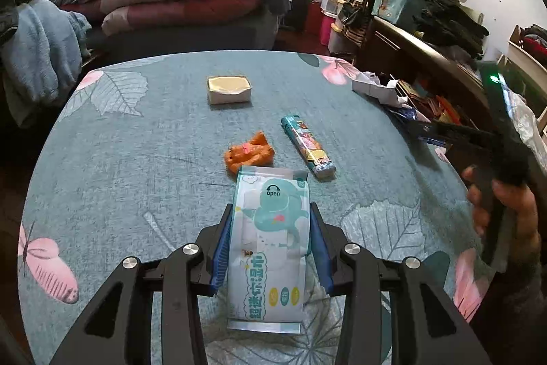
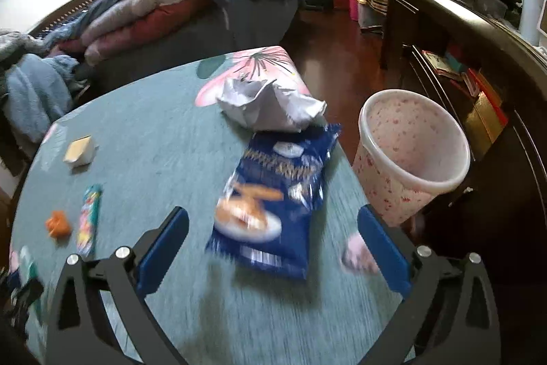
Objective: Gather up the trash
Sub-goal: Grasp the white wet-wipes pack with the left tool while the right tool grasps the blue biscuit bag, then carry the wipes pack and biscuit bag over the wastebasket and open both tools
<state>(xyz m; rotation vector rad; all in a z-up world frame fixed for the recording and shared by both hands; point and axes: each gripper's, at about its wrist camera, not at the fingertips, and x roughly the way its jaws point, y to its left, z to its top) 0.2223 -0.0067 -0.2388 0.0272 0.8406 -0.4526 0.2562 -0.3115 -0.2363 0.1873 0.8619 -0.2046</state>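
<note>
Left wrist view showed the left gripper [image 1: 270,236] clamped on a wipes packet [image 1: 268,248] on the table [image 1: 136,159] — the right gripper [image 2: 273,248], jaws wide, should straddle the blue snack bag [image 2: 273,204] squarely before closing, bin [image 2: 415,153] just beside.

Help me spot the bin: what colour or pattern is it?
Pale pink with small red speckles, the bin shows best in the right wrist view.

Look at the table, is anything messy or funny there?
Yes. A crumpled white paper lies scrunched near the table's far edge, and a blue snack bag beside it looks wrinkled and torn open. An orange scrap lies loose mid-table.
</note>
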